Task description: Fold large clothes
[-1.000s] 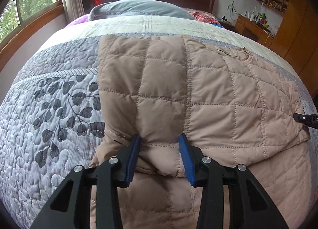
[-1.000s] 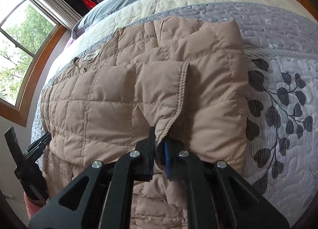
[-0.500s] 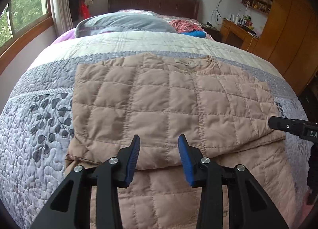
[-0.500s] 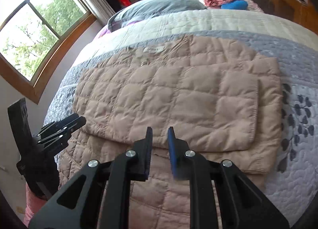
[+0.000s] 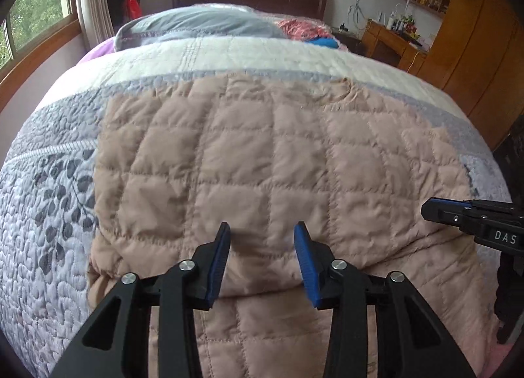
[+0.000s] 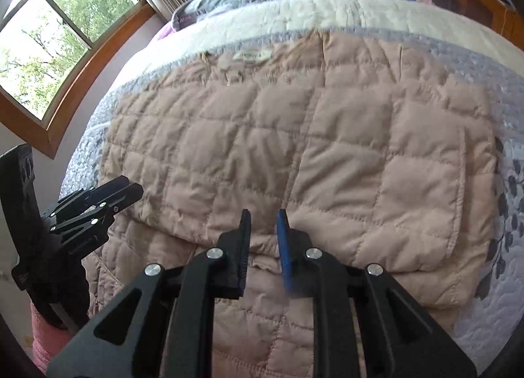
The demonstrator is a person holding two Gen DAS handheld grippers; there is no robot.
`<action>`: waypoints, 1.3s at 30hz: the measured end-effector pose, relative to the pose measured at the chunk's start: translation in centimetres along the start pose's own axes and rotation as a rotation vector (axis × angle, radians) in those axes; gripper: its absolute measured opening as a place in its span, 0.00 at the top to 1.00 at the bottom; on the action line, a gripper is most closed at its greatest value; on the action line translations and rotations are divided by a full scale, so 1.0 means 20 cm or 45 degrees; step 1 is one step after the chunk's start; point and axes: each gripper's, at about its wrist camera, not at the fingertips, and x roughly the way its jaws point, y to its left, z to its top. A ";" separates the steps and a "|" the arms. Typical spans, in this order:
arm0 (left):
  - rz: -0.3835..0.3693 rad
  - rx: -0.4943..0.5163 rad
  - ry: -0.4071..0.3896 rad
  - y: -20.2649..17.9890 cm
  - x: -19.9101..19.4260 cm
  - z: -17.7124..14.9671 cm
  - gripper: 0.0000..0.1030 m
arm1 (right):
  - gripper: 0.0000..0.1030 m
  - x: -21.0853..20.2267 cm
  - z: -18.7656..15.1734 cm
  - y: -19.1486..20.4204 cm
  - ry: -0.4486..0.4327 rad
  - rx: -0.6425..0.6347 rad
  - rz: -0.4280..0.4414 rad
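Note:
A beige quilted jacket (image 5: 268, 161) lies spread on the bed, its upper layer folded over so a fold edge runs across near me. It also shows in the right wrist view (image 6: 294, 148). My left gripper (image 5: 262, 230) is open and empty, held just above the fold edge. My right gripper (image 6: 263, 217) is open a little and empty, also above the fold edge. Each gripper shows in the other's view: the right gripper (image 5: 471, 217) at the right, the left gripper (image 6: 98, 204) at the left.
The bed has a grey leaf-pattern quilt (image 5: 42, 214) with a cream band (image 5: 229, 53). A grey pillow (image 5: 196, 24) and red clothes (image 5: 298, 26) lie by the headboard. A window (image 6: 49, 34) is on the left, wooden cabinets (image 5: 475, 50) on the right.
Both grippers have let go of the jacket edge, opened and pulled back toward me. The folded layer now lies flat on the jacket.

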 end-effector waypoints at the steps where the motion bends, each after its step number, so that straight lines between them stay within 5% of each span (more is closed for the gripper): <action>1: 0.005 -0.007 -0.029 0.00 -0.02 0.05 0.60 | 0.81 -0.04 0.04 -0.02 -0.038 0.014 -0.008; 6: 0.062 -0.034 -0.040 0.03 0.08 0.28 0.60 | 0.80 -0.02 0.25 -0.15 -0.078 0.108 -0.106; 13: 0.074 -0.115 0.136 0.14 0.44 0.35 0.59 | 0.85 0.24 0.33 -0.39 0.018 0.246 -0.108; 20: 0.086 -0.122 0.095 0.15 0.26 0.30 0.59 | 0.78 0.05 0.25 -0.41 -0.065 0.249 0.003; 28: 0.106 -0.067 0.023 0.35 -0.31 -0.24 0.44 | 0.62 -0.43 -0.34 -0.38 -0.150 0.091 0.058; 39: 0.120 -0.154 -0.004 0.57 -0.83 -1.12 0.26 | 0.36 -0.71 -1.19 -0.35 -0.134 0.047 0.088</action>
